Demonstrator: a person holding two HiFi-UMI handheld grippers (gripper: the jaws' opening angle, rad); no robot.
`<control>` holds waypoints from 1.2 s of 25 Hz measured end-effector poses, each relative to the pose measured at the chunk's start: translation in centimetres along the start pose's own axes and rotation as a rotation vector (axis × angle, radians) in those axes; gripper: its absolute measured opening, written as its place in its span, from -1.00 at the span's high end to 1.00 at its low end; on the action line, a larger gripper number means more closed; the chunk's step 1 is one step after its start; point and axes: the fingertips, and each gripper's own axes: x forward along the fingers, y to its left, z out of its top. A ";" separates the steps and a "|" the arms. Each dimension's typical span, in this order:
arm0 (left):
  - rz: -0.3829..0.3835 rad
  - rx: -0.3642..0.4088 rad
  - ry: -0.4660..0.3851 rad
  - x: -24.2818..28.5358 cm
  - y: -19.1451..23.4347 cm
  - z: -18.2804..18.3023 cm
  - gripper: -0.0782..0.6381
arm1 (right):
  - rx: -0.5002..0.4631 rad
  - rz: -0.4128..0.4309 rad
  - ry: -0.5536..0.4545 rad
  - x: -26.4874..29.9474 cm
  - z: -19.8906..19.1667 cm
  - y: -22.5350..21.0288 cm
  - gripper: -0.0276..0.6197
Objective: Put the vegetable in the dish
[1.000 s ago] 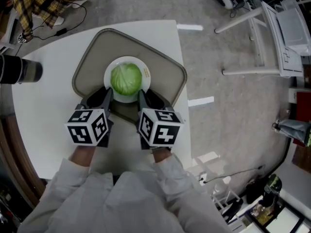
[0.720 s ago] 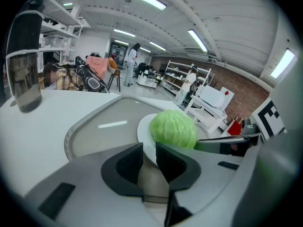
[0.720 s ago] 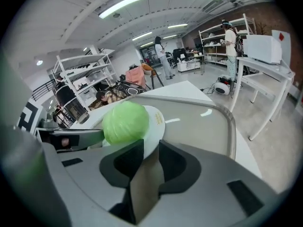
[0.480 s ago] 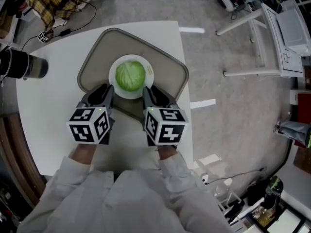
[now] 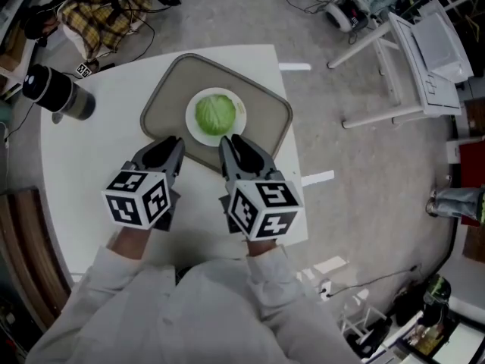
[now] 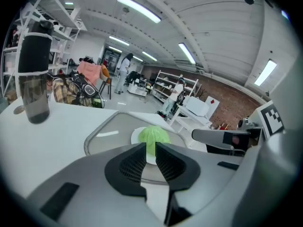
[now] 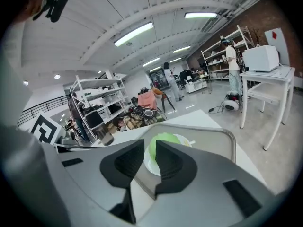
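A green cabbage rests on a white dish in the middle of a grey tray. My left gripper and right gripper hover side by side just short of the tray's near edge, both pointing at the dish and apart from it. In the left gripper view the cabbage shows beyond the left gripper, whose jaws stand a narrow gap apart with nothing between them. The right gripper looks the same, with the cabbage beyond its empty jaws.
The tray lies on a white table whose right edge runs close by the right gripper. A dark bottle stands at the table's far left. A white folding table and cables are on the floor to the right.
Both grippers have drawn back from either side of the dish toward the person. The cabbage stays on the dish.
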 end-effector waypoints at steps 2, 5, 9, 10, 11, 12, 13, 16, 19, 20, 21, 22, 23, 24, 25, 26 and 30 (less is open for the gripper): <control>-0.027 0.016 -0.033 -2.1 -0.6 0.7 0.60 | -0.002 0.020 -0.065 -1.6 0.9 2.1 0.69; -0.071 0.009 -0.082 -5.7 -0.8 1.3 0.63 | -0.018 0.025 -0.135 -3.5 1.4 5.1 0.78; -0.093 0.038 -0.154 -11.1 -0.1 2.2 0.70 | -0.053 0.052 -0.214 -5.4 2.1 9.8 0.85; -0.093 0.059 -0.175 -12.4 0.1 2.3 0.71 | -0.062 0.063 -0.234 -5.9 2.2 11.1 0.86; -0.095 0.082 -0.195 -13.8 0.4 2.3 0.71 | -0.073 0.074 -0.251 -6.3 2.1 12.6 0.87; -0.101 0.102 -0.215 -15.3 0.6 2.2 0.72 | -0.087 0.085 -0.263 -6.7 1.8 14.2 0.87; -0.112 0.117 -0.232 -16.8 0.9 2.0 0.73 | -0.103 0.098 -0.271 -7.1 1.5 15.8 0.87; -0.161 0.134 -0.264 -21.2 1.4 1.3 0.76 | -0.159 0.147 -0.278 -8.1 0.2 20.9 0.87; -0.183 0.144 -0.274 -24.6 1.9 0.3 0.76 | -0.228 0.177 -0.279 -9.1 -1.1 24.8 0.87; -0.187 0.145 -0.276 -25.4 2.1 -0.1 0.76 | -0.266 0.173 -0.278 -9.4 -1.6 25.6 0.87; -0.190 0.144 -0.277 -26.2 2.3 -0.6 0.76 | -0.302 0.164 -0.275 -9.6 -2.2 26.4 0.87; -0.191 0.141 -0.278 -26.9 2.6 -1.1 0.76 | -0.323 0.157 -0.272 -9.8 -2.8 27.1 0.87; -0.189 0.139 -0.282 -27.6 2.8 -1.5 0.76 | -0.326 0.156 -0.269 -10.0 -3.4 27.7 0.87; -0.183 0.139 -0.289 -28.3 3.1 -1.8 0.76 | -0.318 0.160 -0.267 -10.2 -3.9 28.3 0.87; -0.174 0.142 -0.298 -29.0 3.3 -2.0 0.76 | -0.314 0.166 -0.264 -10.4 -4.3 29.0 0.87; -0.165 0.148 -0.307 -29.6 3.4 -2.2 0.76 | -0.321 0.173 -0.262 -10.7 -4.6 29.7 0.87; -0.155 0.167 -0.330 -31.5 3.4 -2.9 0.76 | -0.429 0.190 -0.278 -11.6 -5.5 32.2 0.87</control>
